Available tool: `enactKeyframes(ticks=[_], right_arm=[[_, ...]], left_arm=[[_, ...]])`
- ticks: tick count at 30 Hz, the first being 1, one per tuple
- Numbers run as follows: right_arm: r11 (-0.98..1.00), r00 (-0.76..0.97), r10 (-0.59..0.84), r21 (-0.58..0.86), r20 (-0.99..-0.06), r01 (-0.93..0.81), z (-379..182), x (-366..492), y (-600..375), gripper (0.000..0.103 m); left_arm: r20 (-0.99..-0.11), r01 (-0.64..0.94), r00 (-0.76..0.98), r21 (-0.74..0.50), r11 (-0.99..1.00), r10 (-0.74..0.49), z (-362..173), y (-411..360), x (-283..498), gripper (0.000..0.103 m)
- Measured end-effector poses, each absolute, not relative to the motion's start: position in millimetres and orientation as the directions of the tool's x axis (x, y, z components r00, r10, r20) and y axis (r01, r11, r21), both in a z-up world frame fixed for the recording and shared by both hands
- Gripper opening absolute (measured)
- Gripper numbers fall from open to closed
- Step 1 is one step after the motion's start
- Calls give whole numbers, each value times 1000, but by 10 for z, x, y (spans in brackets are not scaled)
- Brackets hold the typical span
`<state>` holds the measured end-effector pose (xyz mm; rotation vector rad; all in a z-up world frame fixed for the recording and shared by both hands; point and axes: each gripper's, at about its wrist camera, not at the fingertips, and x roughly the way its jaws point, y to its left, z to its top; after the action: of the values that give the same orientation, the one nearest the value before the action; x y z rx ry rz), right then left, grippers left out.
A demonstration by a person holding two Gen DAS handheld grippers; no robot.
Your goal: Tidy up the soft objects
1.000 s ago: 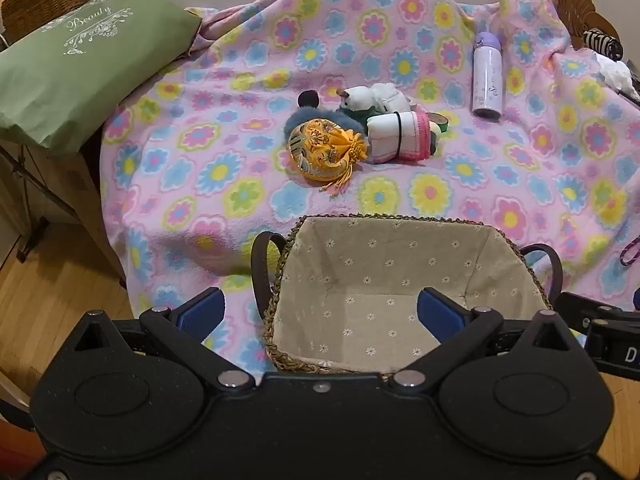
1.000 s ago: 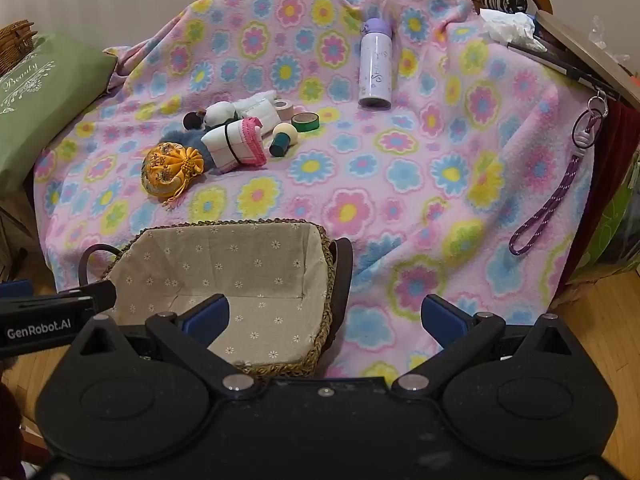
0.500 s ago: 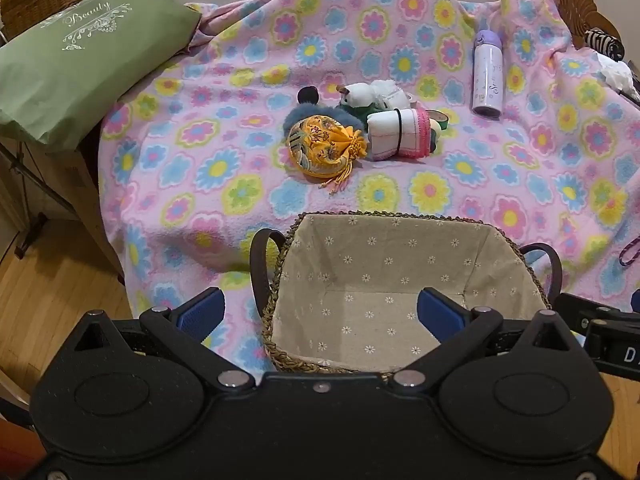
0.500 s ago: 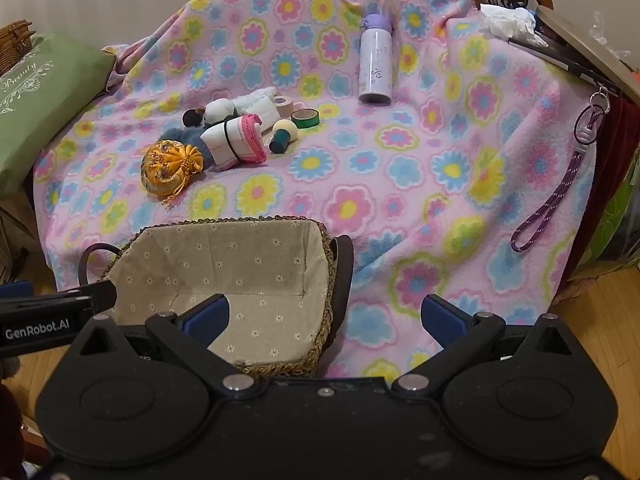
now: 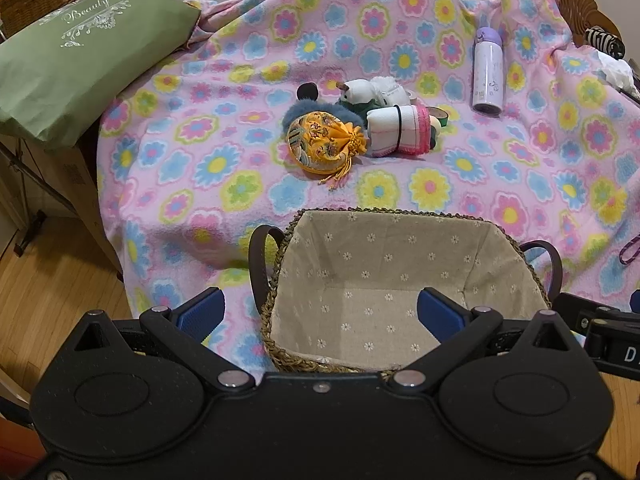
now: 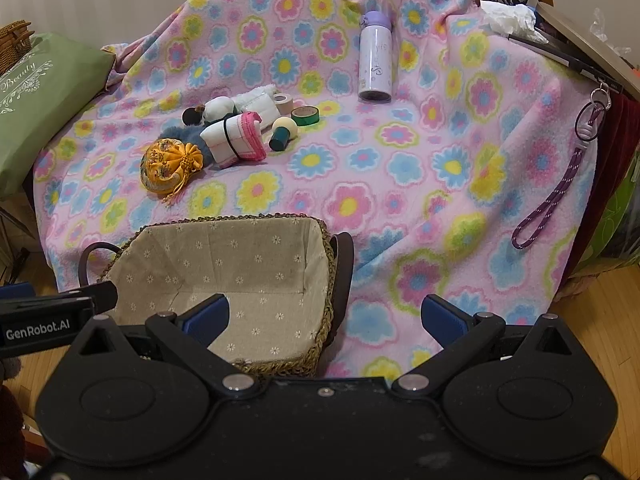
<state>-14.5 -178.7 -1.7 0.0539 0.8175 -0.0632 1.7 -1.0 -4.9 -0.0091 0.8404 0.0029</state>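
Cataloguing one moment, nothing yet sorted.

Item 1: left tool [image 5: 320, 310], blue pads spread wide, pinching nothing, low in the frame above the near wall of the basket.

Item 2: right tool [image 6: 326, 314], likewise spread and empty, low in the frame; its left pad hung over the basket, its right pad over the blanket.

Item 3: woven straw basket with a daisy-print cloth lining and dark loop handles [image 5: 400, 216], lower centre of the left view; nothing lay inside.

Item 4: soft things, clustered at mid-frame beyond the basket on a pink fleece blanket with flowers [image 6: 400, 184]: an orange embroidered drawstring pouch with a tassel [image 5: 322, 142], touching a blue-grey furry piece [image 5: 298, 112] behind it; a rolled white cloth with a pink edge, bound by a black band [image 5: 398, 130]; a small white plush toy [image 5: 360, 92] just behind.

Item 5: hard things near the cluster: a green tape ring [image 6: 305, 115], a beige tape roll [image 6: 283, 102], a green peg with a cream ball head [image 6: 283, 132], and a lilac bottle [image 6: 375, 58] standing well apart, upper centre.

Risks, as judged: the pieces lay so close that a wide pinch could catch two at once or drag the tape rings along; the pouch's tassel might snag; the loose fleece could bunch between the pads.
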Motion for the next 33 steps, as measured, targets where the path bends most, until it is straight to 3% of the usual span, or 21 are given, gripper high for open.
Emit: enactKeyframes(ticks=[33], right_arm=[[996, 675, -33, 30, -737, 82, -78, -165, -1765, 103]], left_arm=[[-748, -4, 663, -5, 1000, -1, -53, -24, 6, 100]])
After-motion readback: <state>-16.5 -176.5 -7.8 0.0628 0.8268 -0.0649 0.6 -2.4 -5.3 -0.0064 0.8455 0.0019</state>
